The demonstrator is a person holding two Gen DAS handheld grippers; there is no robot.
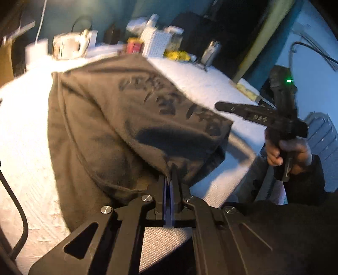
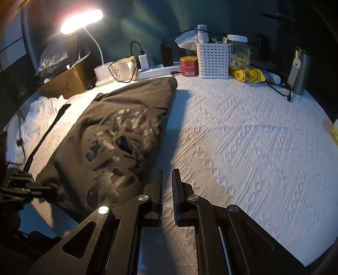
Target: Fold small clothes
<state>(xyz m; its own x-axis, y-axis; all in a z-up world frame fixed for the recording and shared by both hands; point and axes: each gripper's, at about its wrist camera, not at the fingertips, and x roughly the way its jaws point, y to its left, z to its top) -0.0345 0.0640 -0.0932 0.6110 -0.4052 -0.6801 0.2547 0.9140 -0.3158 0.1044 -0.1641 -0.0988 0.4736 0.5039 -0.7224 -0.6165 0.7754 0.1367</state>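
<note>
Pinching the near hem of the dark printed T-shirt [image 1: 126, 118], left gripper [image 1: 170, 182] clamped on cloth. Shirt on white textured tablecloth [image 2: 243, 137]. Right gripper [image 2: 168, 182] nearly closed, empty, beside shirt's edge.

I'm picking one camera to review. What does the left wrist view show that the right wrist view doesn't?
Left wrist only: the left gripper shut on the dark shirt's near edge, and the hand carrying the right gripper.

Right wrist only: the lit lamp, cardboard box, white cloth.

Both: shirt, white basket, textured white table cover.
</note>
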